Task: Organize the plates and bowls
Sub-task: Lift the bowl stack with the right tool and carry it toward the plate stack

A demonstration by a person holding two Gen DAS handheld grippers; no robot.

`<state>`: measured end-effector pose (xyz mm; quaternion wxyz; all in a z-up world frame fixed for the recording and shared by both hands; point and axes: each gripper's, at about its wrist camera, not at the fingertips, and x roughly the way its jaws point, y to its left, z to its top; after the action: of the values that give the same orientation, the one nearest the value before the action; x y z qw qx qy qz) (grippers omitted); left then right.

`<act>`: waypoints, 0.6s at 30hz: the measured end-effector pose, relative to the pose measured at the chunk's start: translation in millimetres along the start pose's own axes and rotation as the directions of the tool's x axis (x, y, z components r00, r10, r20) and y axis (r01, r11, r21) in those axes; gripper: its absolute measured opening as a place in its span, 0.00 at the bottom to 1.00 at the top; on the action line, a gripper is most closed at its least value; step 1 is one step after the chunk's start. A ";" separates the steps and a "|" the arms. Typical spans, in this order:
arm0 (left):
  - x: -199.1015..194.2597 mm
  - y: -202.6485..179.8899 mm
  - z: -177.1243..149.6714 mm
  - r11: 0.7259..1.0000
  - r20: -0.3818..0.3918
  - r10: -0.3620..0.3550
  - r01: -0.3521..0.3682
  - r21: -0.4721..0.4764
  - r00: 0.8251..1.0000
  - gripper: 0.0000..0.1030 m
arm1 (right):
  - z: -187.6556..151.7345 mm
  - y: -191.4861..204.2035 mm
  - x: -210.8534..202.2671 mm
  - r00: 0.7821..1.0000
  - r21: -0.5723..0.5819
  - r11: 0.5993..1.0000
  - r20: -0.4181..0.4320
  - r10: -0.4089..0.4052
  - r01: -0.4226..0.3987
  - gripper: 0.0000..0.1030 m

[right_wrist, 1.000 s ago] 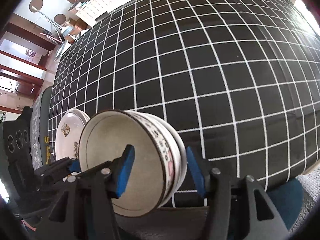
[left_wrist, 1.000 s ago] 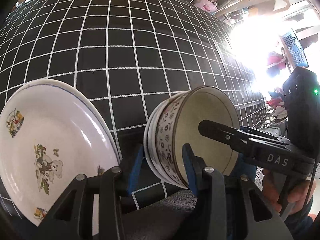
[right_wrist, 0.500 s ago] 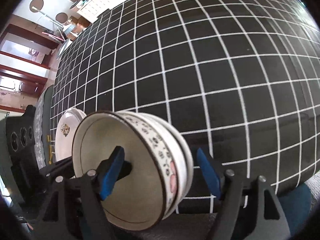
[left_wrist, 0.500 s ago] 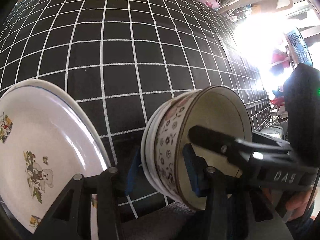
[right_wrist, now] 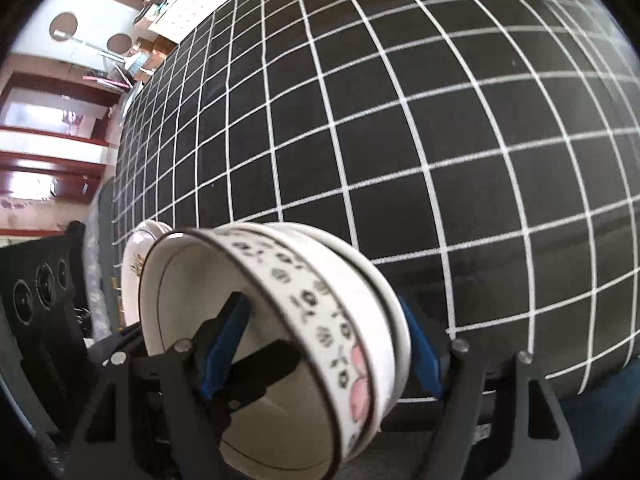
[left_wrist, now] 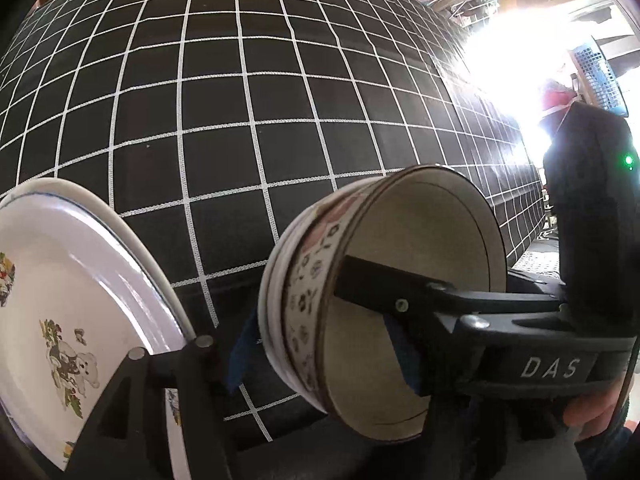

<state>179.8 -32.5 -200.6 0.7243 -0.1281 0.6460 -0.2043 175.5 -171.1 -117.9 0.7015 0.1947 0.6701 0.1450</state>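
Only one word can be read — the white letters "DAS". They stand on the black side of the right gripper [left_wrist: 404,320], down at the right edge of the left wrist view. The plate [left_wrist: 60,304] has little pictures on it — a bear and some flowers — but no words. The bowls [right_wrist: 320,332] have flower shapes around the side, and no letters or numbers either.
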 end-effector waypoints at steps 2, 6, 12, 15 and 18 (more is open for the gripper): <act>1.7 -2.5 2.3 1.000 -0.004 0.004 -0.004 -0.006 1.000 0.58 | -0.5 -7.6 -0.2 0.999 0.033 0.999 -0.014 0.030 -0.029 0.76; 6.8 -13.2 4.7 0.999 0.001 0.032 -0.032 0.008 0.999 0.64 | -2.5 -15.0 -1.8 0.998 0.062 0.997 -0.022 0.052 -0.050 0.76; 12.4 -24.8 5.2 0.999 0.010 0.039 -0.039 0.000 0.999 0.63 | -5.7 -21.0 -6.9 0.999 0.083 0.996 -0.008 0.044 -0.043 0.75; 8.4 -21.4 0.2 0.999 0.004 0.031 -0.030 -0.013 1.000 0.63 | -8.9 -24.1 -9.0 0.999 0.122 0.992 -0.016 0.031 -0.029 0.73; 8.2 -23.1 -3.1 0.999 0.008 0.034 -0.034 -0.013 0.999 0.64 | -11.1 -23.3 -10.7 1.000 0.117 0.993 -0.019 0.018 -0.016 0.72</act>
<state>174.3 -56.4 -197.9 0.7296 -0.1227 0.6463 -0.1871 162.4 -195.7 -119.5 0.6808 0.2397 0.6828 0.1134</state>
